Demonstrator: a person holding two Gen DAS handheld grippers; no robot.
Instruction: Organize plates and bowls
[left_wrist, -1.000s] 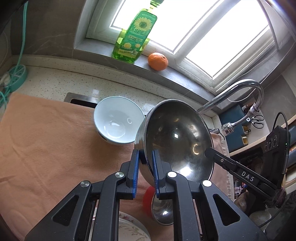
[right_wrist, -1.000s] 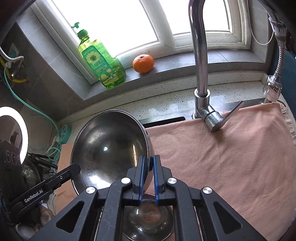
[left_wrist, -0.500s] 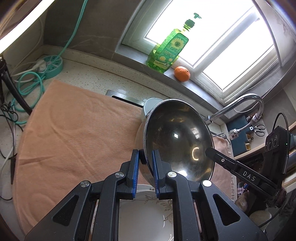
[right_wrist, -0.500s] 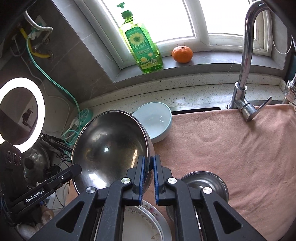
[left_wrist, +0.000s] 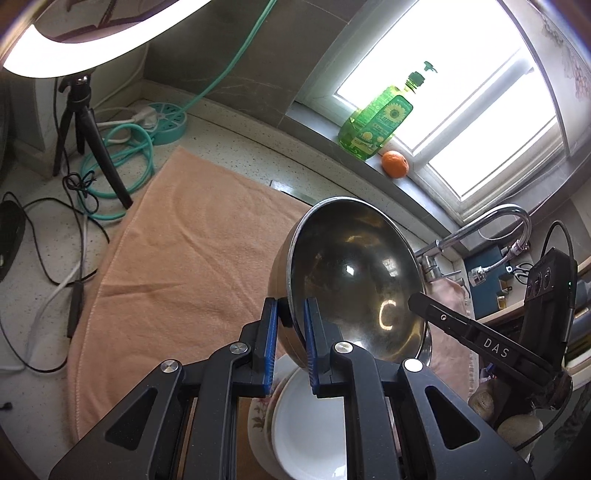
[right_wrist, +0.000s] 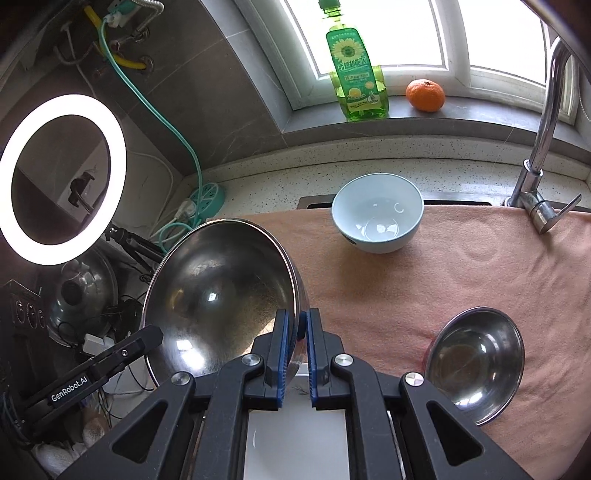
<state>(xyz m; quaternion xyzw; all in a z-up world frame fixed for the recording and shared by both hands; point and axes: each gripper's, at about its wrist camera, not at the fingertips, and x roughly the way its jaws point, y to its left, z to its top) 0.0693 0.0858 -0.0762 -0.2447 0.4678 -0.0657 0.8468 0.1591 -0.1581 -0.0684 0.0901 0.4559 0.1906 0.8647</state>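
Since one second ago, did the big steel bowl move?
Yes. The big steel bowl, clamped by both grippers, moved left along the towel: the tap, formerly right behind it, is now far right, and the blue bowl has appeared.

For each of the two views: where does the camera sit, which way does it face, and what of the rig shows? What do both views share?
Left wrist: on the left claw, facing forward and down at the towel and window; its own claw shows, plus the right one's finger.
Right wrist: on the right claw, facing down at the blue bowl and small steel bowl; its own claw shows, plus the left one's finger.
Shared: large steel bowl, gripped on opposite rims; soap bottle; orange.
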